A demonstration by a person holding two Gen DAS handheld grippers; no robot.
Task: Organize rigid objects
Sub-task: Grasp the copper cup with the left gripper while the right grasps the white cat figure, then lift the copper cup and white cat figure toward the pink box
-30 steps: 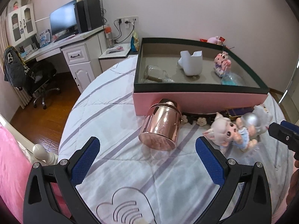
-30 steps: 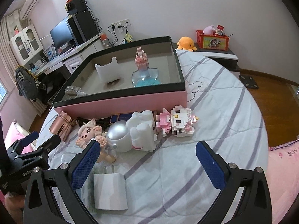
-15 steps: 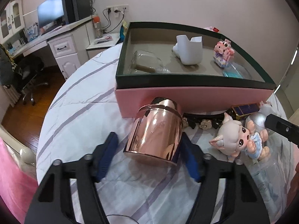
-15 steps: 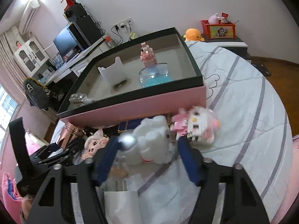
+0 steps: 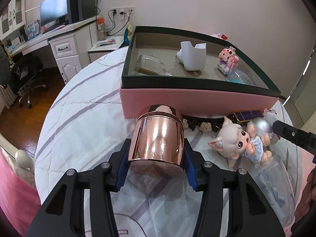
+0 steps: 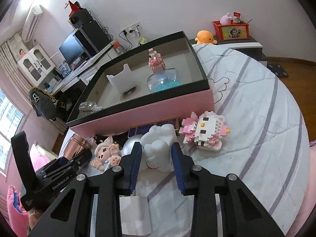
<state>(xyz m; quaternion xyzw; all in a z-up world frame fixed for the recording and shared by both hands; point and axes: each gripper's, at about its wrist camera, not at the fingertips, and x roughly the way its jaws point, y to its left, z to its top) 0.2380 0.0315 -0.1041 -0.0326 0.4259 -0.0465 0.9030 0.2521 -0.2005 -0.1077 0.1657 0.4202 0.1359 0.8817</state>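
Note:
My left gripper [image 5: 156, 156] is shut on a rose-gold metal canister [image 5: 158, 136] that lies on the quilt just in front of the pink box [image 5: 197, 100]. My right gripper [image 6: 157, 156] is shut on a white astronaut-like figure [image 6: 158, 148] with a silver dome [image 6: 130, 144]. The pink box [image 6: 150, 114] has a dark green rim and holds a glass jar [image 5: 150, 67], a white holder [image 5: 194, 56], a pink block figure [image 5: 228, 61] and a blue glass bottle [image 6: 165, 81].
On the quilt lie a grey-haired doll [image 5: 237, 142], a pink-and-white block cat [image 6: 205, 132], a navy case [image 5: 246, 115], a black flowered band [image 5: 199, 123] and a white card [image 6: 134, 215]. A desk with a monitor [image 5: 55, 9] stands far left.
Both grippers moved forward and closed: the left onto the rose-gold canister, the right onto the white figure. Both were wide open a second ago.

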